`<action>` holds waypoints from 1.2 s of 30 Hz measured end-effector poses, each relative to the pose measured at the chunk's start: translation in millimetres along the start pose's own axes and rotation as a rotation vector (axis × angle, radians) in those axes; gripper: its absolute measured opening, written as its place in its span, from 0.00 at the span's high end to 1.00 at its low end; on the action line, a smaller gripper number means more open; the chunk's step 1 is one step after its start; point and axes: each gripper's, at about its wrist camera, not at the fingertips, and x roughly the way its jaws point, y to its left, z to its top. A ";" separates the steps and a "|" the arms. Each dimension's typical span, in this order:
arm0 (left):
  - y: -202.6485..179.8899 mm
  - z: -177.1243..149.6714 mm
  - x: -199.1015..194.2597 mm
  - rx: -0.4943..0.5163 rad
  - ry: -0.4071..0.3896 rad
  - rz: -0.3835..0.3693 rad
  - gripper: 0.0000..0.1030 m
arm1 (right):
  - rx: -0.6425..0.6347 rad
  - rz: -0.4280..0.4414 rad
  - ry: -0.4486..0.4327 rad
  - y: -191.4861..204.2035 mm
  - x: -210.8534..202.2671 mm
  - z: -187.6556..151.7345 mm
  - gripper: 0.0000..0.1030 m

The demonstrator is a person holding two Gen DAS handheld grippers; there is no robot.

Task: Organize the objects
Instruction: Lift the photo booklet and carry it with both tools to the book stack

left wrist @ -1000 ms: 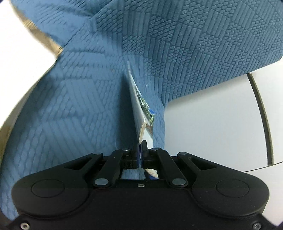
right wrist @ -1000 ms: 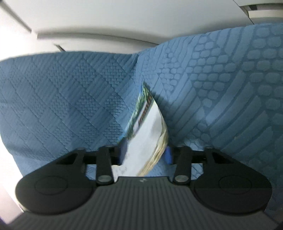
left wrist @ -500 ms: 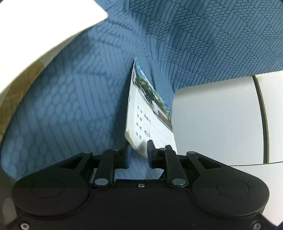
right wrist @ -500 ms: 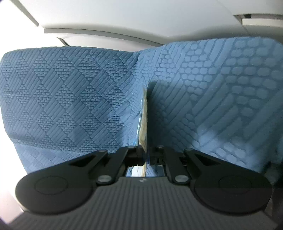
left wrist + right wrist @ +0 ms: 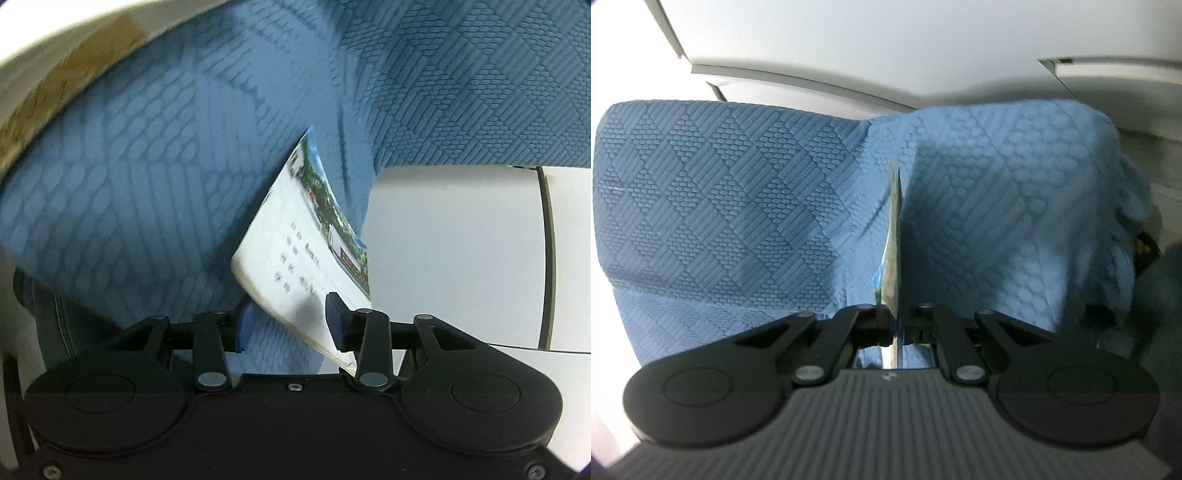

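Handoff step, I'd say: the booklet is passing from my left gripper to my right gripper.

Left wrist view: its jaws have just been opening, and they now stand apart with the lower corner of the booklet between them. The far pad sits against or just in front of the white cover, I can't tell which; the near blue pad is clear of it. So no clamp on this side. The cover shows a photo strip along one edge and a few lines of blurred print. It hangs tilted in front of the blue quilted sofa cover, with a white panel off to the right.

Right wrist view: fingers pinched together on the booklet, seen edge-on as a thin upright sliver running up from the jaws. It sits at the seam between two blue cushions, above the seat, resting on nothing I can see.

Next move, my call: draw the left clear without snagging the corner, then carry the booklet on the right grip alone to wherever it belongs. A thin, floppy cover could sag or swing.
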 end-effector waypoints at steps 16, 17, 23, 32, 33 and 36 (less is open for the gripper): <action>-1.3 -6.1 -25.0 0.006 -0.005 0.040 0.93 | 0.023 -0.088 -0.028 9.1 -38.8 -28.8 0.95; -4.0 -6.1 -30.5 0.012 -0.001 0.042 0.94 | 0.020 -0.095 -0.034 11.6 -41.2 -30.7 0.95; -26.6 -4.6 -60.1 0.062 -0.018 0.044 0.97 | -0.010 -0.106 -0.055 32.1 -56.0 -39.6 0.94; -68.0 6.4 -109.6 0.161 -0.048 0.008 0.96 | -0.126 -0.062 -0.043 91.6 -69.4 -55.6 0.94; -71.6 9.2 -117.0 0.165 -0.055 -0.002 0.96 | -0.138 -0.050 -0.039 99.2 -69.9 -58.4 0.94; -83.9 18.9 -142.9 0.185 -0.086 -0.029 0.95 | -0.164 -0.021 -0.019 117.4 -68.7 -65.9 0.93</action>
